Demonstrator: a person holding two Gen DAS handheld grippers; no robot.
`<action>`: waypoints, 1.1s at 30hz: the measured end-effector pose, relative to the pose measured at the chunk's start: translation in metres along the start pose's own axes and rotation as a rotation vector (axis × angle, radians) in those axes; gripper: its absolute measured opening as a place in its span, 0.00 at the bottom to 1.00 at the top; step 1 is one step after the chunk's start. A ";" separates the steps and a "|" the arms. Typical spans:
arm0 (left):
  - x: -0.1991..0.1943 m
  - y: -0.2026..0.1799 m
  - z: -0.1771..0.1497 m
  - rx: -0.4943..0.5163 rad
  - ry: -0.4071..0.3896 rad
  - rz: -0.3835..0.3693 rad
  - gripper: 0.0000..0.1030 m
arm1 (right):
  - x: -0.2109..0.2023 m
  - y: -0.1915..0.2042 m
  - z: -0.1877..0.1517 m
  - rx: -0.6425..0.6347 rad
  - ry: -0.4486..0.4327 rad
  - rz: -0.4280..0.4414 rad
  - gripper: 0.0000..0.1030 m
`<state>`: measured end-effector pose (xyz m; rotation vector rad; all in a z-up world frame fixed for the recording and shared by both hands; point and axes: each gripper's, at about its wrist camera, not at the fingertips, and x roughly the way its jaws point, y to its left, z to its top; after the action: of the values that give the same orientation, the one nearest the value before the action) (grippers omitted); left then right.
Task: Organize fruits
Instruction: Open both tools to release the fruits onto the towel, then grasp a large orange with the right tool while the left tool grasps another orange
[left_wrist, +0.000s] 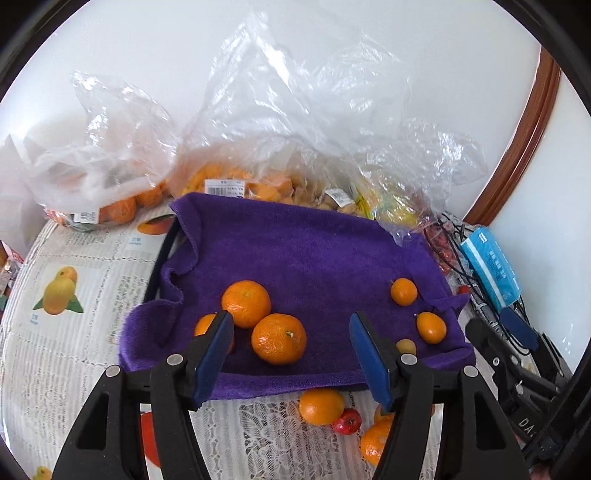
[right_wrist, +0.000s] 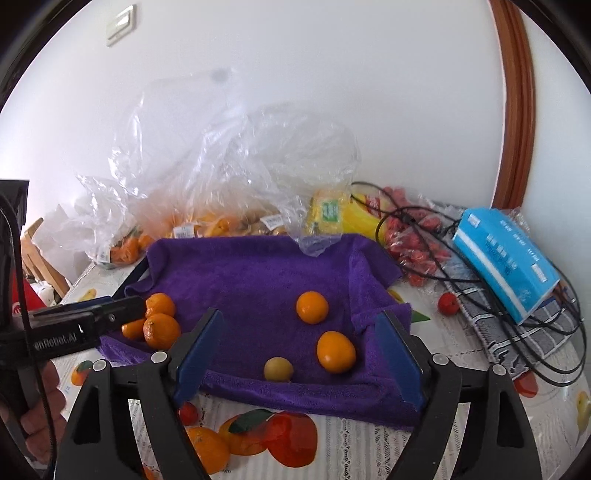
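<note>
Left gripper: your black two-finger left gripper with blue pads (left_wrist: 291, 332) stands part open with nothing between the pads.
Right gripper: your matching right gripper (right_wrist: 301, 334) is spread wider, also empty; the jaws frame fruit without touching it.
Loose fruit nearest you: a round orange mandarin (left_wrist: 321, 406) and a small red fruit (left_wrist: 346, 421) lie on the fruit-print tablecloth (left_wrist: 66, 332), just short of the towel's near edge, below and between your left fingers.
Sorted piles: on the purple terry towel (left_wrist: 303, 251), large mandarins (left_wrist: 279, 339) sit left; small orange kumquat-like fruits (right_wrist: 335, 350) and a small yellow-green round fruit (right_wrist: 278, 368) sit right.
Deciding relation: the off-towel mandarin lies nearer your left gripper, under it rather than ahead; I judge you must tip down and pull back.
Far end: clear plastic bags of fruit (left_wrist: 229, 192) lie behind the towel.
</note>
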<state>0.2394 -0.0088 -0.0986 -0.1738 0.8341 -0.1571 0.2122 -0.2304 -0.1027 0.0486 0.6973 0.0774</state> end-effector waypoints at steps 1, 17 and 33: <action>-0.004 0.002 0.000 -0.002 -0.004 0.004 0.62 | -0.003 0.001 -0.002 -0.002 0.009 -0.011 0.81; -0.023 0.034 -0.046 0.071 0.029 0.091 0.62 | -0.020 0.022 -0.066 0.051 0.171 0.089 0.66; -0.035 0.054 -0.048 -0.003 0.027 -0.007 0.68 | 0.021 0.065 -0.086 -0.030 0.284 0.124 0.42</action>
<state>0.1841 0.0462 -0.1170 -0.1780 0.8608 -0.1646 0.1692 -0.1619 -0.1778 0.0523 0.9762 0.2171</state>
